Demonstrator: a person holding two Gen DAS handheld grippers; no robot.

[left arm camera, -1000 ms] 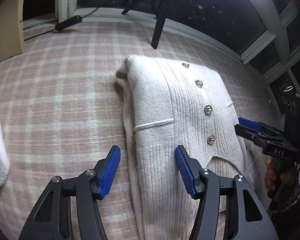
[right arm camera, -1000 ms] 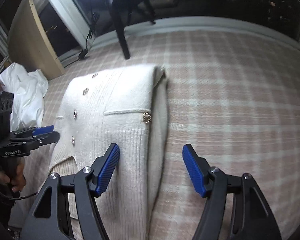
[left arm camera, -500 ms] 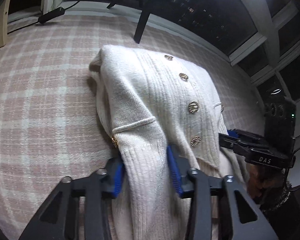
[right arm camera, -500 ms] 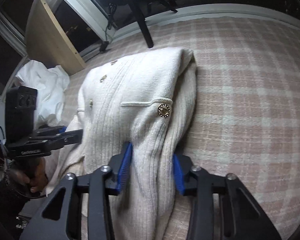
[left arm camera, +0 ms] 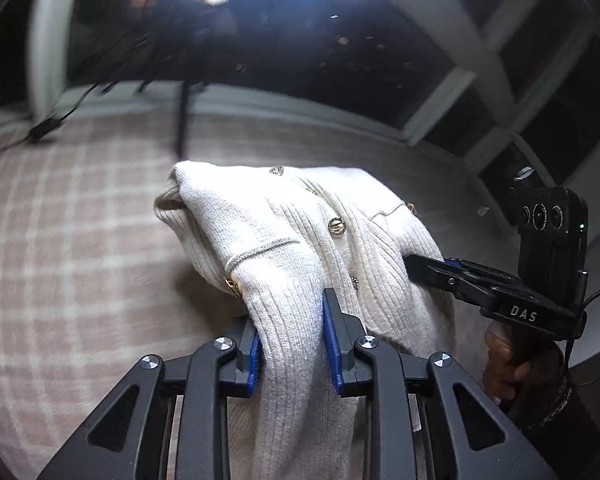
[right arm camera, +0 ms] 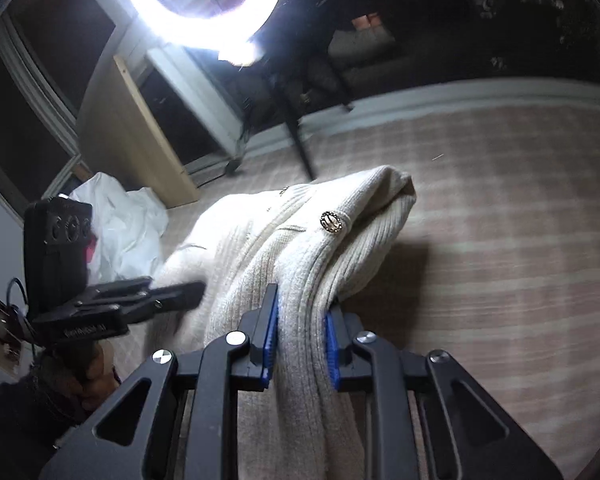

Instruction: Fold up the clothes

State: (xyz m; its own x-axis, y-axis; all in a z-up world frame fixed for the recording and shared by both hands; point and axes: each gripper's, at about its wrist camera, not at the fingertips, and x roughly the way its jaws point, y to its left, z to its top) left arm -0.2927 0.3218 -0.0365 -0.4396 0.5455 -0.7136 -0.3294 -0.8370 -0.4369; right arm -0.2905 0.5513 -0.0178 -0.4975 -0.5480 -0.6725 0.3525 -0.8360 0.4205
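Nearest to me, my left tool (left arm camera: 292, 344) has its blue pads (left arm camera: 329, 340) on either side of a bunched ridge of the cream ribbed cardigan (left arm camera: 300, 240), and its jaws are closing on that knit. My right tool (right arm camera: 300, 348) likewise pinches a thick fold of the same cardigan between its blue pads (right arm camera: 271, 332), with its jaws closing on it too. Each tool also shows in the other's camera, off to the side and gripped by my hand (left arm camera: 508, 364) in a dark sleeve.

The cardigan hangs from both tools with its near end raised above the pink and white checked surface (left arm camera: 72, 248), casting a shadow underneath. Its far end droops toward the surface; I cannot tell whether it touches. Round gold buttons (left arm camera: 337, 226) run along the front, and a thin trim line crosses the knit just beside them.

Farther off to the left, in the right wrist view, a crumpled white cloth (right arm camera: 128, 220) lies near a pale wooden panel (right arm camera: 140, 136). A thin black stand (right arm camera: 300, 144) rises at the far edge of the surface. Beyond it are dark windows (left arm camera: 300, 48), and a bright ring light (right arm camera: 204, 0) glows above.
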